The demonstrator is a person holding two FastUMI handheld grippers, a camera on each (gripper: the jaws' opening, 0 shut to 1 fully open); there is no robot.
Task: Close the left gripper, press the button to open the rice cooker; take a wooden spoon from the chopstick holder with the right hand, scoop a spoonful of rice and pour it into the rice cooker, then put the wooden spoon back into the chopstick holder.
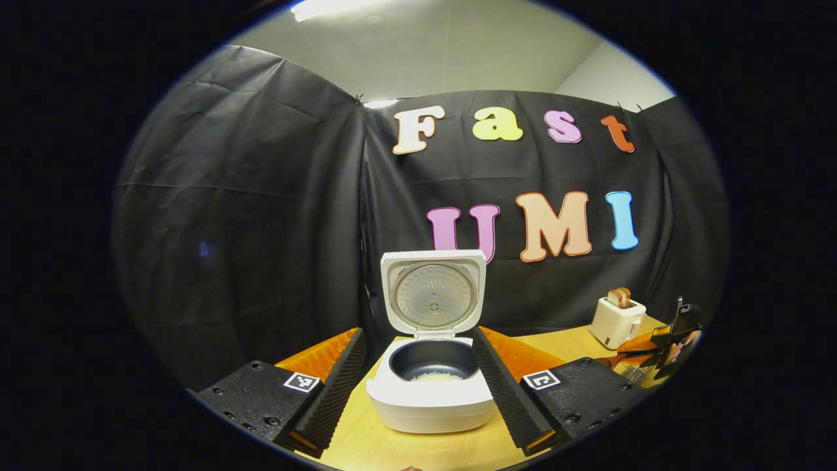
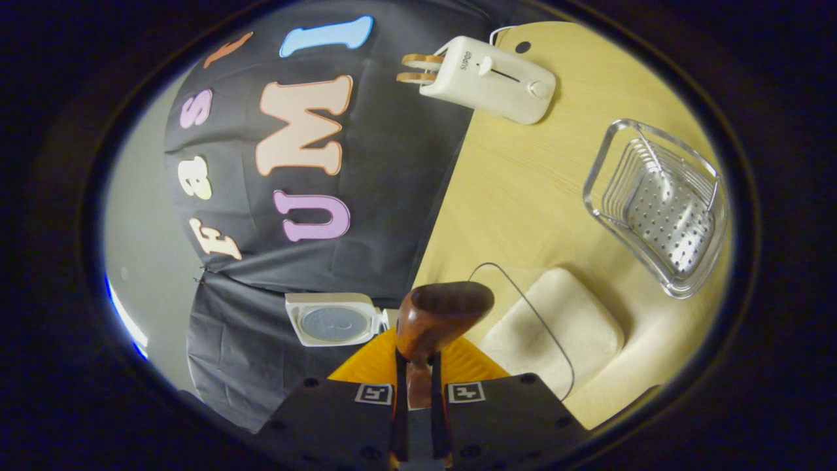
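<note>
The left hand-held gripper (image 1: 418, 399) hovers spread wide before the open rice cooker (image 1: 430, 392), rice already in its pot. The right hand-held gripper (image 2: 418, 418) pinches the wooden spoon (image 2: 439, 314) — rolled sideways above the tabletop (image 2: 523, 183), it could miss the chopstick holder (image 2: 660, 209).

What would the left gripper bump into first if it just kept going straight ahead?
Most likely the rice cooker: it sits open on the table, centred between the left gripper's spread fingers. Depth is hard to judge, but nothing shows in front of it.

Left gripper (image 1: 418, 399) fingers spread wide, right gripper (image 2: 418, 418) fingers nearly closed, rolled sideways
</note>
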